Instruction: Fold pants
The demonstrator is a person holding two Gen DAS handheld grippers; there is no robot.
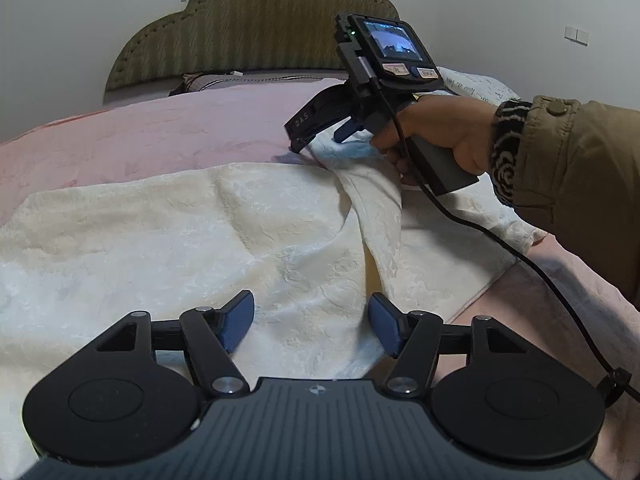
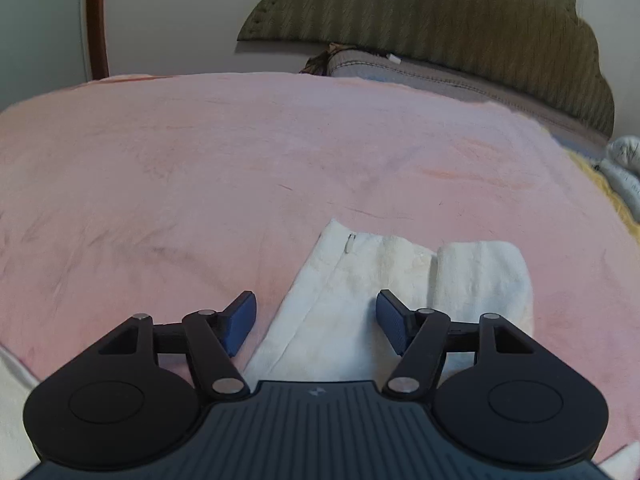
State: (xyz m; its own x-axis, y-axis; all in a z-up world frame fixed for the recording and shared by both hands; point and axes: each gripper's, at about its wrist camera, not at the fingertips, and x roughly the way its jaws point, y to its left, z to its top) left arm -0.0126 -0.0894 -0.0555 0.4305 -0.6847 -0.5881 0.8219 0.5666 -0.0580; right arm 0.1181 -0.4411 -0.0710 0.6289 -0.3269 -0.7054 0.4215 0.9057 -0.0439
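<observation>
Cream-white textured pants (image 1: 240, 232) lie spread across a pink bed cover (image 1: 140, 136). My left gripper (image 1: 311, 320) is open, with its blue pads just above the near part of the cloth. My right gripper (image 1: 308, 140) shows in the left wrist view at the far edge of the pants, low over a raised fold. In the right wrist view my right gripper (image 2: 316, 320) is open over the pants' waist end (image 2: 360, 276), where a small zipper pull (image 2: 349, 243) shows.
An olive padded headboard (image 1: 256, 28) and a pillow (image 2: 420, 70) stand at the far end of the bed. A black cable (image 1: 532, 264) trails from the right gripper across the bed. White bedding (image 2: 624, 168) lies at the right edge.
</observation>
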